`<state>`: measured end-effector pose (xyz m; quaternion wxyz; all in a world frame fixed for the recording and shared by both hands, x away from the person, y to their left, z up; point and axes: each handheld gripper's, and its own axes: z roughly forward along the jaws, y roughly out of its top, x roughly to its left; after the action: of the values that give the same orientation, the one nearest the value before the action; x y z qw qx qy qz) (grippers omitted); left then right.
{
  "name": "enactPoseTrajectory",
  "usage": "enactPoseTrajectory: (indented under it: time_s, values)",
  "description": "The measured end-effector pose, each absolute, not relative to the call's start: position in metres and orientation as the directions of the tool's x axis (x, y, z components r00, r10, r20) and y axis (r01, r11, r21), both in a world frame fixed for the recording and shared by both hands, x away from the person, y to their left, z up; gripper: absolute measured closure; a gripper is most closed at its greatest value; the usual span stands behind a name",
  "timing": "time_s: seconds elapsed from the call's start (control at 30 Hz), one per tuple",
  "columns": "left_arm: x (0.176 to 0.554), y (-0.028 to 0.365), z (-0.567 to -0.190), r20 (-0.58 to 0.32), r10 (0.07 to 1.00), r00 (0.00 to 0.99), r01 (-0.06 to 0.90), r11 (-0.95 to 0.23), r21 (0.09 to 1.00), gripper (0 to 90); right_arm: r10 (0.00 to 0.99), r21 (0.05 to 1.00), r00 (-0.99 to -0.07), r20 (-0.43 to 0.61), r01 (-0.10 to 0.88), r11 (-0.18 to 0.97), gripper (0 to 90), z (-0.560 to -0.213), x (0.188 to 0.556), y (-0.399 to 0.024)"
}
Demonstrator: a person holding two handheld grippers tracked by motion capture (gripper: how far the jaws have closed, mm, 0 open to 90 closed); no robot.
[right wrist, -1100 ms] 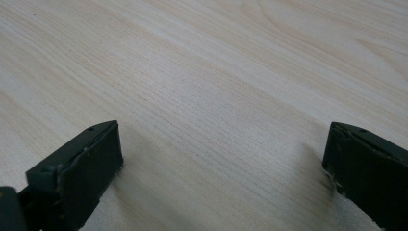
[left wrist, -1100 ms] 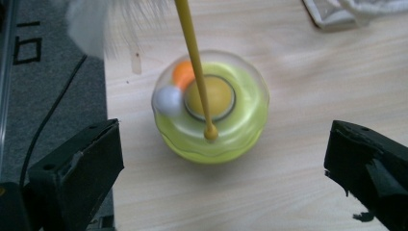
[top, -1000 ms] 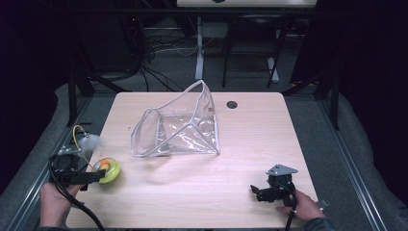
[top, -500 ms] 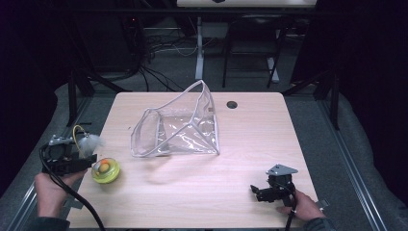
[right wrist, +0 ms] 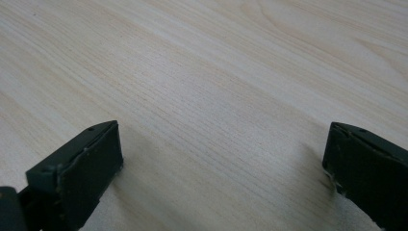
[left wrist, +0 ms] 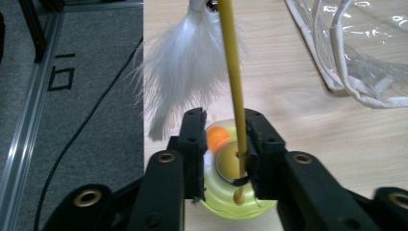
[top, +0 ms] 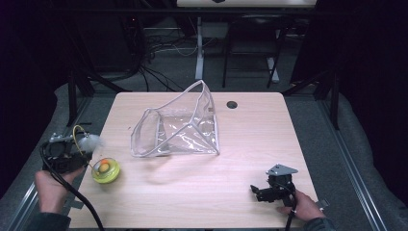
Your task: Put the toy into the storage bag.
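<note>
Down at the table's [top: 202, 192] front left corner, the left tongs [left wrist: 226, 139] have just been closing, with the yellow wand [left wrist: 233, 86] of a cat toy between their jaws. In the left gripper view the thin stick runs up through the gap, lying against the inner face of the jaw on that view's right, while the other jaw stands a little off it, so the tongs are narrowed around the stick but not clearly pinching it. Behind the jaws sits the toy's round yellow-green base [left wrist: 231, 192] with an orange ball [left wrist: 217, 136] in its track; the white feather tuft [left wrist: 185, 62] hangs from the wand's far end, over the table's left edge. From the high view the base [top: 106, 170] rests just inside that left edge, right beside the left tongs [top: 79, 156], which a hand [top: 50, 190] holds.

Near the table's middle lies a clear plastic bag [top: 180, 127] with white piping, well apart from both tongs.

At the front right corner the right tongs [top: 257, 191] rest low over bare wood, jaws wide apart with nothing between them.
</note>
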<state>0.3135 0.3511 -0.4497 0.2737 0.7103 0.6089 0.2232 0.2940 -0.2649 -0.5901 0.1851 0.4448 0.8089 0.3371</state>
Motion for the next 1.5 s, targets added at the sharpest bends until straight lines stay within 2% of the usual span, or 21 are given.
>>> enactPoseTrajectory:
  time_s: [0.43,0.87,1.5]
  values:
    - [0.315,0.345,-0.445,-0.015,0.983,0.183,0.739,-0.127,0.661,87.2,0.844,0.71,-0.536,0.001,0.595,0.377,0.0,-0.59,0.294,-0.265]
    - [0.322,0.338,-0.436,0.007,0.969,0.246,0.746,-0.193,0.637,87.6,0.845,0.71,-0.536,0.001,0.595,0.377,0.0,-0.59,0.294,-0.265]
    - [0.337,0.34,-0.412,0.03,0.96,0.28,0.735,-0.234,0.636,87.7,0.844,0.71,-0.536,0.001,0.595,0.377,0.0,-0.59,0.294,-0.265]
